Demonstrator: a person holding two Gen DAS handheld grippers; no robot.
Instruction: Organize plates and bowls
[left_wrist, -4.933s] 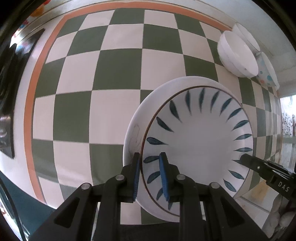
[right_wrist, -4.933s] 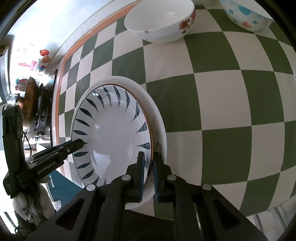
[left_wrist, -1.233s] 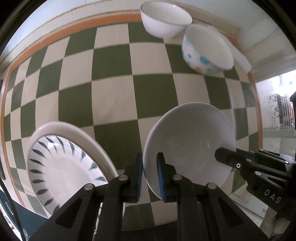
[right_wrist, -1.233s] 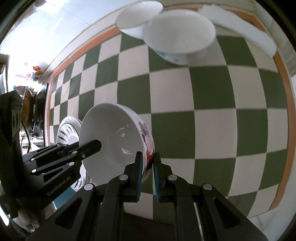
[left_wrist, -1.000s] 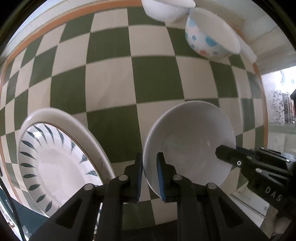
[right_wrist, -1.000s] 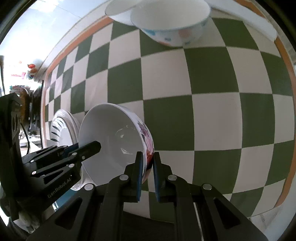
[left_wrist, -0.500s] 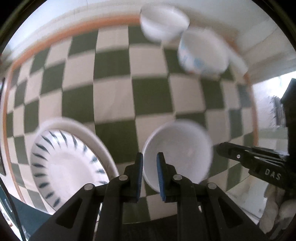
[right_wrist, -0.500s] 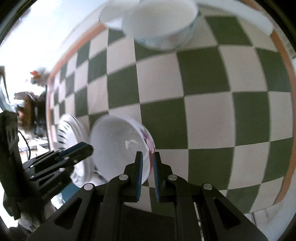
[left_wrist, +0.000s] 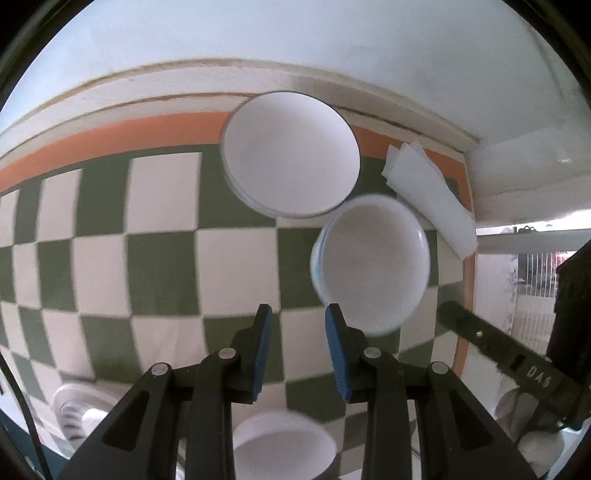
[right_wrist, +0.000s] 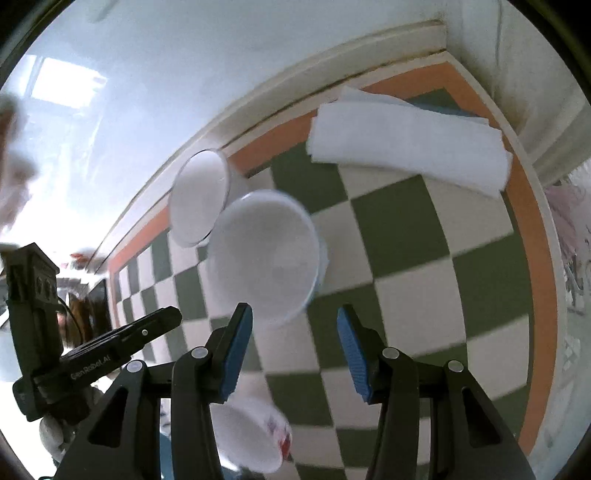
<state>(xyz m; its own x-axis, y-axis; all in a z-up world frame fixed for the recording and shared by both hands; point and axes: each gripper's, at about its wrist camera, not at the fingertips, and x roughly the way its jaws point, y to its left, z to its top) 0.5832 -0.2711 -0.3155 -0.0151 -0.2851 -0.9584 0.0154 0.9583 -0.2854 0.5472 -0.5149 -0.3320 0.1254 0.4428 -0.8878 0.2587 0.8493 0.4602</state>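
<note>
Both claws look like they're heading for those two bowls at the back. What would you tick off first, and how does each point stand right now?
1. Left gripper open and empty: ok.
2. Right gripper open and empty: ok.
3. Floral bowl released, below the grippers: ok.
4. Blue-patterned bowl upright, rim reachable ahead: ok.
5. White bowl apart from it: cannot tell, rims overlap in both views.
6. Folded white cloth clear of the bowls: ok in the right wrist view.

Both tongs, left (left_wrist: 297, 345) and right (right_wrist: 295, 349), are matte black with ribbed blue pads (silver screws at the joints).
</note>
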